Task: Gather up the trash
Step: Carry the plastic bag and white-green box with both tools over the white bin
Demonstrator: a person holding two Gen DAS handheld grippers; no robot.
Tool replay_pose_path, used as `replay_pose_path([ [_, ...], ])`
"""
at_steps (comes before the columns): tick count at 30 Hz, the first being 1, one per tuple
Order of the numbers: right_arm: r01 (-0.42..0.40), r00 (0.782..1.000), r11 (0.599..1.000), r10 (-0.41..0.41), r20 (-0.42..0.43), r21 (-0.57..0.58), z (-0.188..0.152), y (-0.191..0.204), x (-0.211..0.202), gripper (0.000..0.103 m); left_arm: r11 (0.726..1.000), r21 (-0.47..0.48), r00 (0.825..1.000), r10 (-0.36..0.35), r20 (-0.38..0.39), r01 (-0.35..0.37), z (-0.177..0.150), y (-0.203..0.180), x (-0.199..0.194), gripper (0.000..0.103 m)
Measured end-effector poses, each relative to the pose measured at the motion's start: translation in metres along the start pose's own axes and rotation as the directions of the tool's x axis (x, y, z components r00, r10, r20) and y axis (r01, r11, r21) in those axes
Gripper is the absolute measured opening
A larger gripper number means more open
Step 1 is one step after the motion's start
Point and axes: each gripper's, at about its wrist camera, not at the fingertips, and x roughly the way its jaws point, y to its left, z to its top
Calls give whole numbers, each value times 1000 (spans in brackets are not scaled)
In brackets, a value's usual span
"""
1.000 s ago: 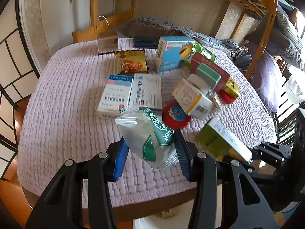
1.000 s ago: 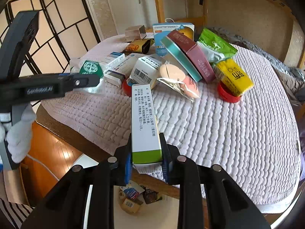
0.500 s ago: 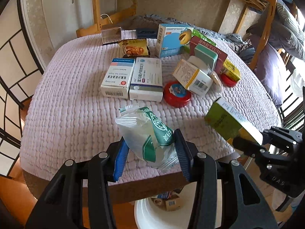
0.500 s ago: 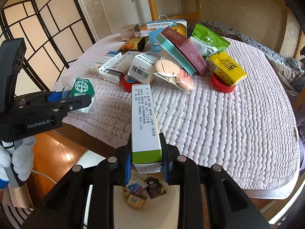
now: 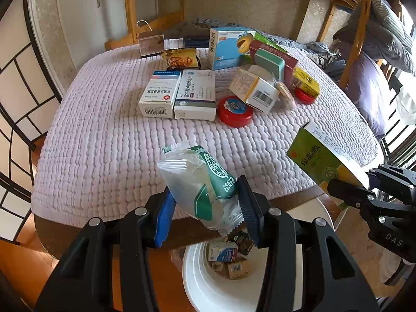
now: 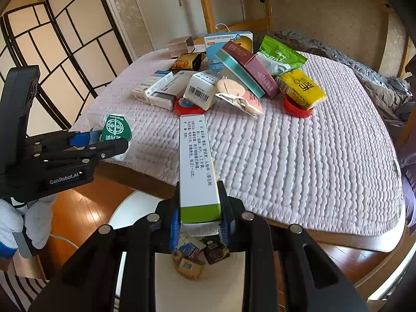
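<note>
My left gripper (image 5: 205, 208) is shut on a clear and green snack packet (image 5: 202, 182), held over the table's front edge above a white bin (image 5: 208, 286). My right gripper (image 6: 199, 223) is shut on a long green and white box (image 6: 197, 163), also above the bin (image 6: 197, 288). The bin holds several small boxes and wrappers (image 5: 231, 257). The box (image 5: 322, 158) and right gripper show at the right of the left wrist view. The left gripper and packet (image 6: 114, 127) show at the left of the right wrist view.
A table with a pink quilted cover (image 5: 104, 143) holds several boxes (image 5: 179, 93), a red lid (image 5: 235, 109), a yellow packet (image 6: 301, 88) and a green bag (image 6: 280, 54). A folding screen (image 6: 65, 52) stands left. A bed and wooden bunk frame (image 5: 361, 26) stand right.
Both grippers have drawn back from the table with their loads. The white bin has come into view beneath them.
</note>
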Motion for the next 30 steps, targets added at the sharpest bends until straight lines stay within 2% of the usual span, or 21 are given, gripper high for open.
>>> replay_pose_path([
  [30,-34,999,999,33,-39,-9,-44,22,-28,25,997,46,997,-62,-54,65,-45,-27,-19,49],
])
